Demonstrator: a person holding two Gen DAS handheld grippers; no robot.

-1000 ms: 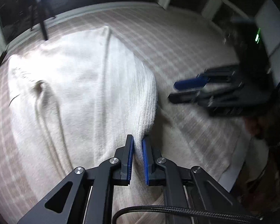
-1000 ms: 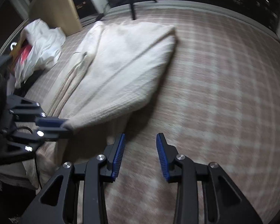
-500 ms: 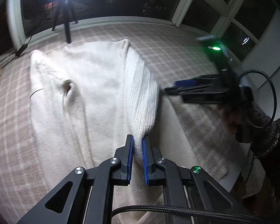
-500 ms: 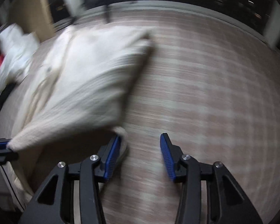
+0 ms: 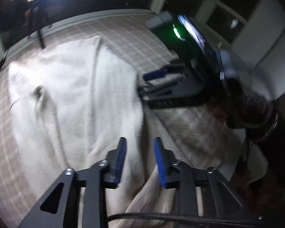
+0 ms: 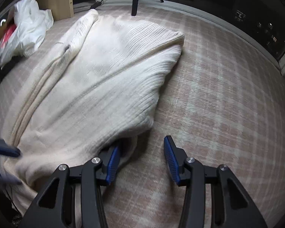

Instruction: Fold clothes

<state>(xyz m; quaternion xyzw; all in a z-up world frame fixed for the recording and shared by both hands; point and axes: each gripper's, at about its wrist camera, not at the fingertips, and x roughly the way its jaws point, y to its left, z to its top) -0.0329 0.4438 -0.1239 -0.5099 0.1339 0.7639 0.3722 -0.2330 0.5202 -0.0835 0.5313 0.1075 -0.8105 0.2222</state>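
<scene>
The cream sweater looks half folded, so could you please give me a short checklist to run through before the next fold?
1. Left gripper letting go of the cream sweater: ok, jaws opening, pads off the knit.
2. Right gripper empty: ok, open, only plaid blanket between its pads.
3. Sleeve laid across the body: ok.
4. Near hem flat: not ok, bunched.
5. White plastic bag apart from sweater: ok.

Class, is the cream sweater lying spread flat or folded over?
Folded over: the sweater shows a doubled, rounded edge along its right side, with one layer lying atop another on the blanket.
</scene>
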